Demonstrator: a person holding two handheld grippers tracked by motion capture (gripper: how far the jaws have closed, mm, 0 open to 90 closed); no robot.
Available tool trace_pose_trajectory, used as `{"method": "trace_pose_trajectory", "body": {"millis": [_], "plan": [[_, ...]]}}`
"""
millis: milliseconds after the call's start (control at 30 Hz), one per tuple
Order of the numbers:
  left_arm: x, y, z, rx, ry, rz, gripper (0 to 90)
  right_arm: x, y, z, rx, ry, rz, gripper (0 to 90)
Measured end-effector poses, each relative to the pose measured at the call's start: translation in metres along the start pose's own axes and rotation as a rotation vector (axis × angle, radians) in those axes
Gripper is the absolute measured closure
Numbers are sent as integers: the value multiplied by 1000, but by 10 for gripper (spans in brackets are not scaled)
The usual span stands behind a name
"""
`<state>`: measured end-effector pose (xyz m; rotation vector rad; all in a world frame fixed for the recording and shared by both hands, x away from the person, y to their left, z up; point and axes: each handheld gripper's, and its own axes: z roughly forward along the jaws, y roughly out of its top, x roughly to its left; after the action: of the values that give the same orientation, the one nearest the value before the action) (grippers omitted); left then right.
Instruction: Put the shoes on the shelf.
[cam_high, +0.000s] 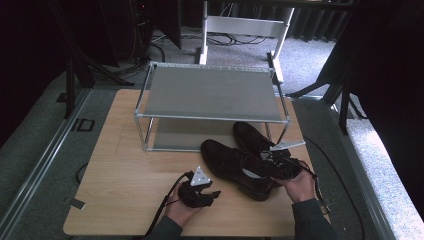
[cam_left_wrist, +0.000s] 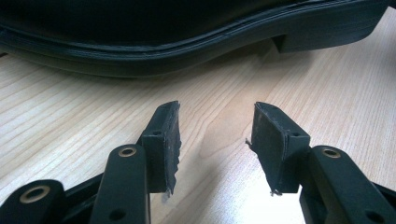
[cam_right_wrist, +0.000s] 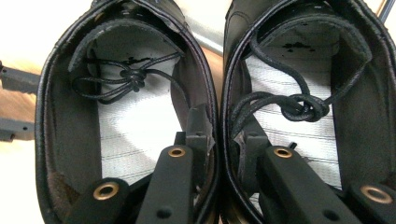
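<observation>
Shoes sit side by side on the table, just in front of the metal rack. Right claw pinches the touching inner walls of the left shoe and the right shoe together. Left claw is wide open and holds nothing, low over the wood near a shoe's sole.

1. Two black leather shoes sit side by side, seen from above, openings facing up.
2. The right tool pinches their touching inner walls, one jaw inside each shoe.
3. Knotted black laces lie inside.
</observation>
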<state>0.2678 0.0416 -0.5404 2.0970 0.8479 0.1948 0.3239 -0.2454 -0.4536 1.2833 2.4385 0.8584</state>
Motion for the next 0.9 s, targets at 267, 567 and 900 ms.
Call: {"method": "trace_pose_trajectory", "body": {"millis": [267, 567, 900], "plan": [[3, 0, -2, -5, 8, -6, 524, -1, 12, 7, -5, 14, 11, 790], [5, 1, -4, -10, 16, -10, 524, -2, 21, 15, -19, 22, 31, 791], [10, 5, -4, -21, 33, -23, 525, 0, 32, 23, -59, 25, 67, 792]]}}
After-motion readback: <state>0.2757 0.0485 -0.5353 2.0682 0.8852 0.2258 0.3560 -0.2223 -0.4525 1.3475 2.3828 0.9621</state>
